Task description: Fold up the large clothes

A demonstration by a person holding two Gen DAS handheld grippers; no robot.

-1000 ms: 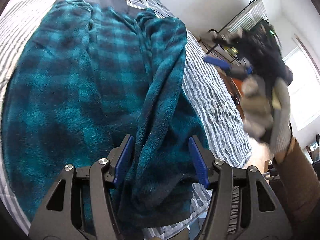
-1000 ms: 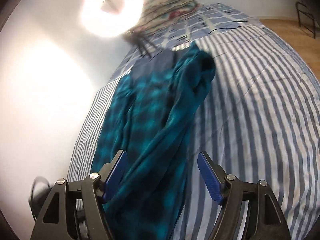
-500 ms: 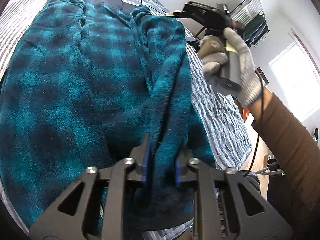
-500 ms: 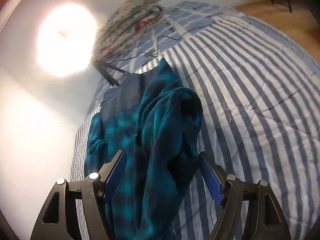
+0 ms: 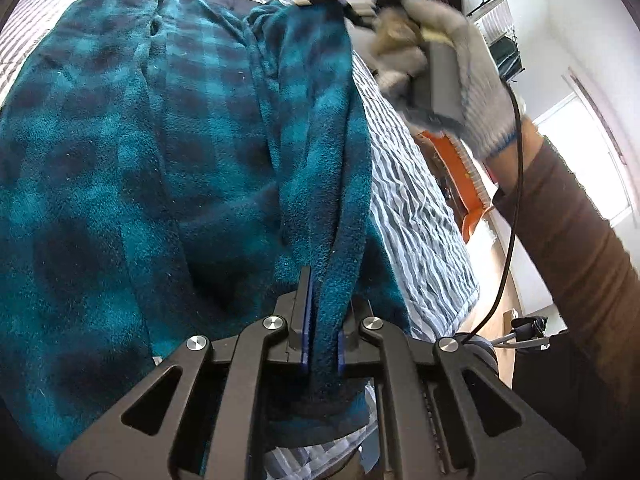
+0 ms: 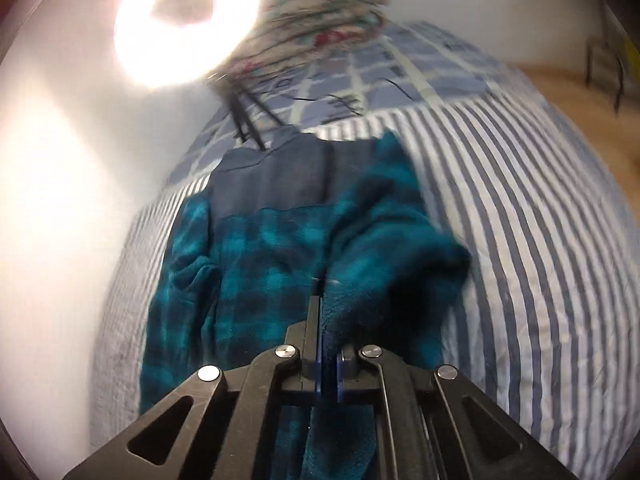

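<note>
A large teal and navy plaid fleece garment (image 5: 132, 168) lies spread on the striped bed, with a plain navy band at its far end (image 6: 276, 184). My left gripper (image 5: 322, 316) is shut on the near end of the garment's folded right edge. My right gripper (image 6: 329, 344) is shut on the far end of that same fold (image 6: 384, 248). In the left wrist view the right gripper (image 5: 340, 0) shows at the top, held by a gloved hand (image 5: 452, 64), pinching the fleece. The fold runs taut between the two grippers.
The blue and white striped bed cover (image 6: 540, 240) stretches right of the garment; its edge (image 5: 448, 280) drops to a wooden floor. A folded floral blanket (image 6: 320, 20) and black cables lie at the bed's head. A ring light (image 6: 184, 20) glares by the wall. A black rack (image 5: 500, 40) stands by the window.
Both grippers were open around the folded edge a second ago. The left closed on it first, then the right moved to the far end and closed on it too.
</note>
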